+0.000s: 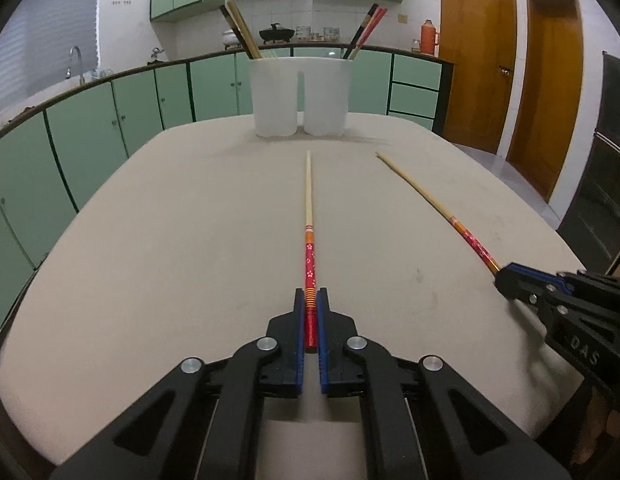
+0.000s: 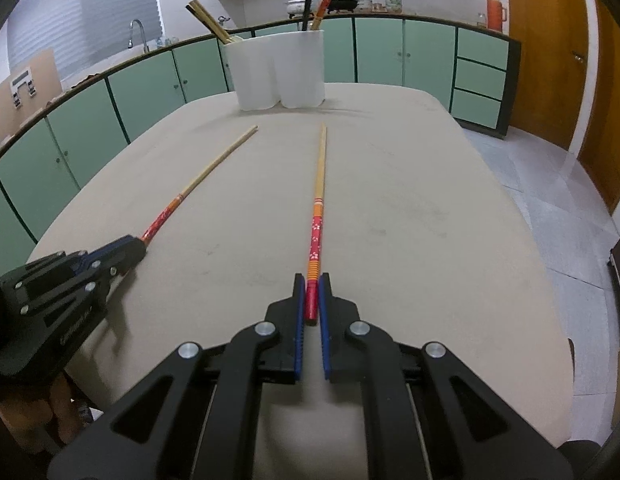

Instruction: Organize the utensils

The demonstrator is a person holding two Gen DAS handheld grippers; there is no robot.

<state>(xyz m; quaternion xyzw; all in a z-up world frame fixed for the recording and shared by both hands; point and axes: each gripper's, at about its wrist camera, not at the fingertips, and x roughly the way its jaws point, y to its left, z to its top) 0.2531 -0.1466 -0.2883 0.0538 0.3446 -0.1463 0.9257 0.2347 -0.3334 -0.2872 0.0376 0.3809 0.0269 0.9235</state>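
Observation:
Each gripper is shut on the red patterned handle end of a bamboo chopstick, tips pointing toward the holder. My left gripper [image 1: 310, 298] grips one chopstick [image 1: 308, 200], also seen in the right wrist view [image 2: 206, 176] with the left gripper [image 2: 136, 246]. My right gripper [image 2: 312, 282] grips the other chopstick [image 2: 319, 172], seen in the left wrist view [image 1: 421, 192] with the right gripper [image 1: 499, 274]. A white two-compartment holder [image 1: 302, 96] [image 2: 280, 70] stands at the table's far end, with dark and wooden chopsticks [image 1: 240, 32] on its left and red and black ones [image 1: 367, 28] on its right.
The beige table [image 1: 170, 240] [image 2: 409, 220] has rounded edges. Green kitchen cabinets [image 1: 90, 132] run behind it, with a sink tap [image 1: 76, 60] at the left. Wooden doors [image 1: 477, 68] stand at the right.

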